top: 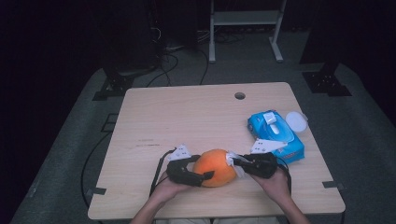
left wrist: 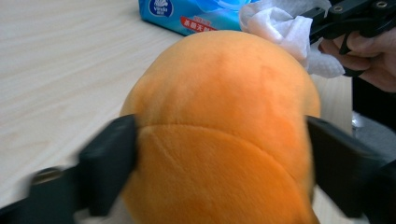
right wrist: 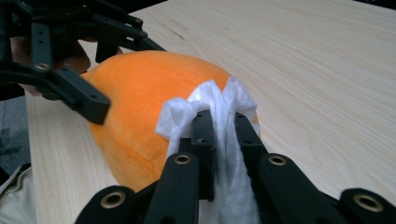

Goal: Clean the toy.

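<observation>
Wiping an orange plush toy with a tissue held in a gripper.

The orange plush toy (top: 215, 167) lies near the table's front edge, between the jaws of the left gripper (top: 196, 169), whose pads flank its sides and appear to press lightly. The right gripper (right wrist: 223, 126) is clenched on a white tissue (right wrist: 205, 105) touching the toy's far end. Judged best: brace the toy firmly and wipe with short strokes. The blue tissue pack (top: 276, 133) lies just beyond the right gripper; open table (top: 187, 112) extends ahead.
</observation>
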A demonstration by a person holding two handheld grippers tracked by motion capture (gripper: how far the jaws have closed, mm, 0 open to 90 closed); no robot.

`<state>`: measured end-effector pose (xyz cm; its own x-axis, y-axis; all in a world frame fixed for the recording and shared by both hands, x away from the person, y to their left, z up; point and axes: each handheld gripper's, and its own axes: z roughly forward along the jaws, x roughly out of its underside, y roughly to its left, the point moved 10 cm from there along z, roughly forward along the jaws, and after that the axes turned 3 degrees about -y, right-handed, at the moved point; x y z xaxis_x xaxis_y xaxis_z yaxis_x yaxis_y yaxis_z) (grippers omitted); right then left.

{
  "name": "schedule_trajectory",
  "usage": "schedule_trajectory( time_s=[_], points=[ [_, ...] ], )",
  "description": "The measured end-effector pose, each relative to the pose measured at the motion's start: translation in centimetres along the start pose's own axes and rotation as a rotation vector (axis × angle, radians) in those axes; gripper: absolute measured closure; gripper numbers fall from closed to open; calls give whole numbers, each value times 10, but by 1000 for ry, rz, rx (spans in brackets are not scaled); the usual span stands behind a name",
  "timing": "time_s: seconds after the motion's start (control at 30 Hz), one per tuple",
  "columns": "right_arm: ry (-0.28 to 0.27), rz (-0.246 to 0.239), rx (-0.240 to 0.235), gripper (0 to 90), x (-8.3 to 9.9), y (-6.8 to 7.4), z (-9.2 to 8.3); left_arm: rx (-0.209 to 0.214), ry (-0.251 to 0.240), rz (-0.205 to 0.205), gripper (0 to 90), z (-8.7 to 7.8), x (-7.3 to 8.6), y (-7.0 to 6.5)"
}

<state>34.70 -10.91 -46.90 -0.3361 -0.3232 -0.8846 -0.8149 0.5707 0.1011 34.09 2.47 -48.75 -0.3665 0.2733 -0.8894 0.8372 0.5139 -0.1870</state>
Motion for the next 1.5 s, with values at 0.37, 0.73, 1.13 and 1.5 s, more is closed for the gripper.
schedule_trajectory(
  time_s=[0.37, 0.73, 1.13, 1.5],
  points=[
    [-56, -79, -6, 816, -22, 23, 1, -80, -18, 360, 346, 9, -11, -21],
    [-26, -60, 44, 816, -14, 10, 1, -87, -18, 212, 235, 8, -10, -9],
    [-17, -76, 35, 817, -14, 10, 2, -66, -14, 166, 73, 10, -9, -11],
    [-40, -140, -4, 817, -26, 36, 0, -45, 8, 300, 308, 7, -9, -20]
  ],
)
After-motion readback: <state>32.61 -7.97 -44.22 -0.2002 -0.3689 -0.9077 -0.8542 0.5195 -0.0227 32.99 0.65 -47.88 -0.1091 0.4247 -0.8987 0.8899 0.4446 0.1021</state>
